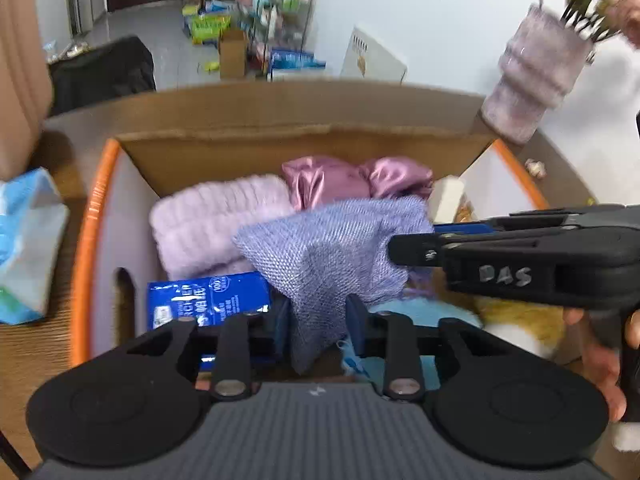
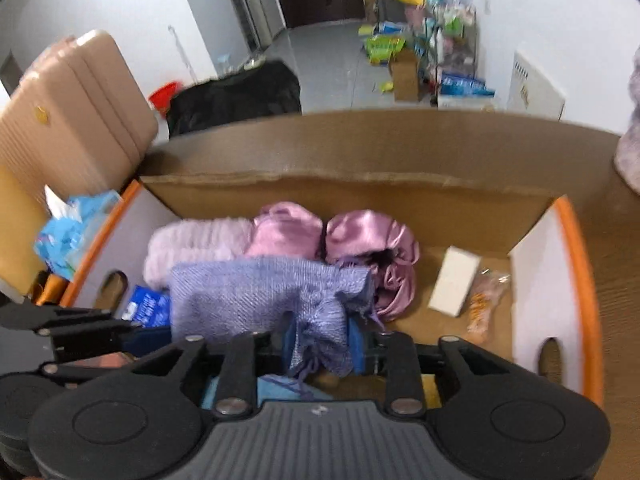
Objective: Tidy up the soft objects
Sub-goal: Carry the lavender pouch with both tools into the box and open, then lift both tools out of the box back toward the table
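Note:
A lavender knitted cloth [image 1: 332,252] hangs over the open cardboard box [image 1: 280,148]. My left gripper [image 1: 318,320] is shut on its lower end. My right gripper [image 2: 320,340] is shut on its other end [image 2: 320,320] and reaches in from the right in the left wrist view [image 1: 408,248]. The cloth [image 2: 256,292] is stretched between them above the box [image 2: 360,196]. Inside lie a pale pink fluffy cloth [image 1: 216,220], two shiny pink satin pieces [image 1: 352,178] and a blue packet [image 1: 208,300]. They also show in the right wrist view: fluffy cloth [image 2: 192,244], satin pieces [image 2: 352,236].
A white small box [image 2: 454,280] and a snack packet [image 2: 484,300] lie on the box floor at right. A tissue pack [image 1: 28,244] sits left of the box, a lilac vase [image 1: 532,76] behind right. A yellow and white soft thing [image 1: 516,324] lies under my right gripper.

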Tool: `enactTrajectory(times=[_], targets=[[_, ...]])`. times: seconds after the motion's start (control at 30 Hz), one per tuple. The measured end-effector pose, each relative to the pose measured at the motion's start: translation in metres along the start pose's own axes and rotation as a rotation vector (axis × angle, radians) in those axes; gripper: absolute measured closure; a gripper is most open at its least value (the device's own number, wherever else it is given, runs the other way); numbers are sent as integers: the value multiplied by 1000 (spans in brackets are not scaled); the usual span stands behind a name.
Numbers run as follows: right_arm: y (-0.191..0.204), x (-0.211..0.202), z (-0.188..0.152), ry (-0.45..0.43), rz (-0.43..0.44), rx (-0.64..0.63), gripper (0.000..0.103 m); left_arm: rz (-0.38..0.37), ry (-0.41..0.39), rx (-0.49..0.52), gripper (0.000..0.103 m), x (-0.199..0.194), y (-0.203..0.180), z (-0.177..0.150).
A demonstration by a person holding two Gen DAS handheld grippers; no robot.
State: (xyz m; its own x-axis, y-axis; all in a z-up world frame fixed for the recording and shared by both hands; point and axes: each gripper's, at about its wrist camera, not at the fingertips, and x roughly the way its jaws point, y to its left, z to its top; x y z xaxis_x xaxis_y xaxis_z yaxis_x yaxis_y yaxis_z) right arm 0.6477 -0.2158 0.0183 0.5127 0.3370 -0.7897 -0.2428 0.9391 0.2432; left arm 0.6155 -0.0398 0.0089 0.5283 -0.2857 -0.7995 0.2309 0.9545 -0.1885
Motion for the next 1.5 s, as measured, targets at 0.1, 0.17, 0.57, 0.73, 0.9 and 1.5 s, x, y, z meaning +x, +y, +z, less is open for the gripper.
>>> enactTrajectory(times=[0.1,0.17,0.57,0.73,0.9,1.5], targets=[[-4,-39,0,-56,-1,-1,69,39,-85,8,51,-42,0,-3],[-1,-75,-4,-103,-12,-18,65,67,-154,-2,49,-76,2,-4],[18,-247,-84,-542,-181,-127,17,174,-615,-3,11,-243,-16,-80],[31,-268,-133,-666,-179,-119,17,188,-725,17,5,-259,-33,-128],[45,-286,-163,-716,-194,-167,17,210,-744,36,4,-264,-45,-154],[64,-303,-387,-693,-75,-150,8,211,-711,-6,0,-294,-69,-366]])
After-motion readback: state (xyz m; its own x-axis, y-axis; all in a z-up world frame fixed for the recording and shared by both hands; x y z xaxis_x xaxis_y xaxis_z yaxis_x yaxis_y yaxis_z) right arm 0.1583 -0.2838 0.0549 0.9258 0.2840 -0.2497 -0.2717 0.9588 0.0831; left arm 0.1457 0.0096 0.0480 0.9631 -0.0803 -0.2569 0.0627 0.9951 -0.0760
